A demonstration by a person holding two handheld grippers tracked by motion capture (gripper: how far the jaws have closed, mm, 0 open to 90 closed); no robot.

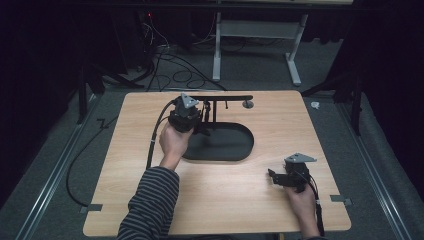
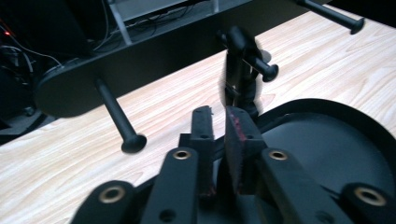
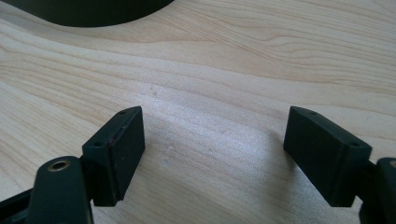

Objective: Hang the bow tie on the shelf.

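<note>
High view had the left gripper (image 1: pixel 200 119) up at the far-middle of the wooden table (image 1: pixel 125 200), held in the person's left hand (image 1: pixel 173 141), striped sleeve (image 1: pixel 150 202) coming in from the bottom edge. It sat w/ its jaws against the black stand (image 1: pixel 216 107), right where the upright post rose from the black oval base (image 1: pixel 220 145). A flat crossbar (image 1: pixel 225 97) ran along the top of that stand, w/ short pegs hanging off it. Left gripper view showed the left gripper (image 2: pixel 219 123) nearly closed, only a thin slit between the pads, one pad (image 2: pixel 238 135) reddish on its inner face; post (image 2: pixel 239 74) stood just beyond the tips, slightly blurred, so couldn't tell if anything thin was pinched or if the tips touched the post. Base (image 2: pixel 336 144) lay under and to the right of the jaws, a peg (image 2: pixel 119 119) w/ a rounded knob hung off the crossbar (image 2: pixel 70 86) to the left. Right gripper (image 1: pixel 274 176) rested near the table's near-right corner in the person's right hand (image 1: pixel 302 200), well apart from the stand, cable (image 1: pixel 318 215) trailing back toward the edge. Right gripper view: right gripper (image 3: pixel 212 154) w/ jaws spread wide, nothing between them but bare wood grain (image 3: pixel 210 70), a sliver of the base (image 3: pixel 88 11) at the top-left edge.
</note>
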